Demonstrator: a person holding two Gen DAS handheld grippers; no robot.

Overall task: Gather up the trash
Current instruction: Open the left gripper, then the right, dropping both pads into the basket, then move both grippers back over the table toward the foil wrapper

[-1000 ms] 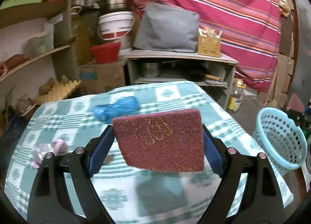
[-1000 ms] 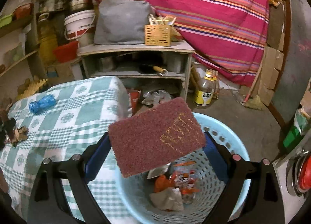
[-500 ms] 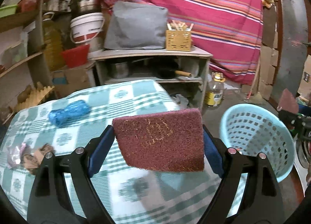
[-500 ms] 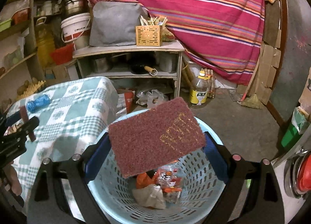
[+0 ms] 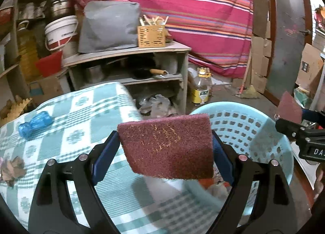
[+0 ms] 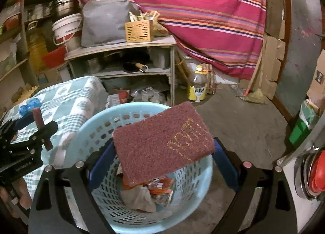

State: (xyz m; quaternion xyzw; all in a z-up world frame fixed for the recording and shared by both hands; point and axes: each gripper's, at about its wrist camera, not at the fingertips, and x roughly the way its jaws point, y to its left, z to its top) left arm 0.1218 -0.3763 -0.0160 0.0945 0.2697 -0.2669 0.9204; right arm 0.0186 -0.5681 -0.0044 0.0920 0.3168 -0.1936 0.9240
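My left gripper (image 5: 164,150) is shut on a maroon scouring pad (image 5: 168,144), held at the table's right edge beside the light blue perforated basket (image 5: 254,132). My right gripper (image 6: 162,150) is shut on a second maroon scouring pad (image 6: 162,144), held over the same basket (image 6: 91,138), which holds crumpled paper and orange wrappers (image 6: 146,191). On the green checked tablecloth (image 5: 85,128) lie a crumpled blue plastic bag (image 5: 35,125) and brown scraps (image 5: 12,170).
A grey shelf unit (image 5: 130,65) with a bamboo holder (image 5: 151,35) stands behind the table. A yellow-labelled bottle (image 6: 198,87) stands on the floor. A striped red cloth hangs at the back. Cardboard lines the right wall.
My left gripper swung right with its pad, from over the table toward the basket. My right gripper moved further over the basket. Both stay shut on their pads.
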